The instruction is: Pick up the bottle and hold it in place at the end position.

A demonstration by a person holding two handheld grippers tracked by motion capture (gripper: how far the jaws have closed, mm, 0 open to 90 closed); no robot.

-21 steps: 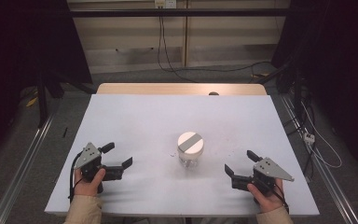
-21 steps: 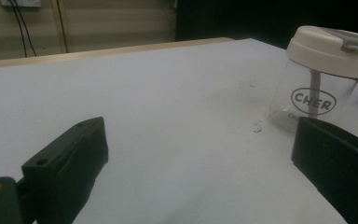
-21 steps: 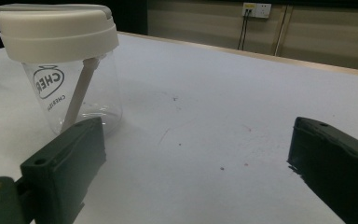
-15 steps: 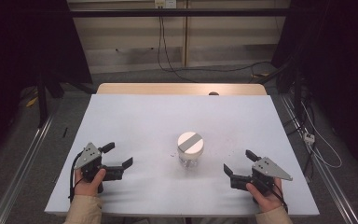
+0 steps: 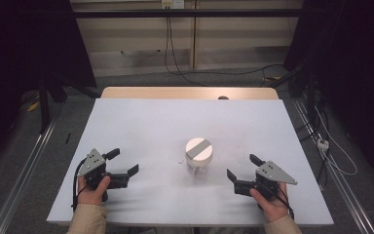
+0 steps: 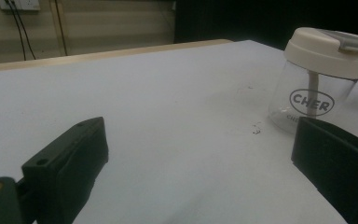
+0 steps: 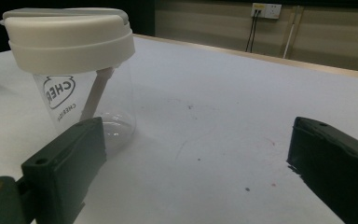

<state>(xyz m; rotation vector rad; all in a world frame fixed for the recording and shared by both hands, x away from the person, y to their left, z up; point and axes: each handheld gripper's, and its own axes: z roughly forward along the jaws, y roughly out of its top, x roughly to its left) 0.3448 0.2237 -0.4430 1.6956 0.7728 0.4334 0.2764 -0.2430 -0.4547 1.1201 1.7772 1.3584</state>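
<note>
Barely begun, by the look of it: nothing gripped, nothing lifted. Left gripper [image 5: 121,165] and right gripper [image 5: 241,170] low over the white desk [image 5: 146,126], jaws spread wide and empty, one on each side of the jar [image 5: 198,157] and apart from it. Standing upright near the desk's middle; clear walls, cream lid [image 7: 70,32] with a grey flap, still on; "CHER" printed on the side, pale stem inside. Approach, grasp and handling all left.

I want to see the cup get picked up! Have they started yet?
Not really. The cup stands upright on the table, lid on, untouched. The left hand-held gripper and right hand-held gripper sit open either side, holding nothing. Reaching and gripping are left.
</note>
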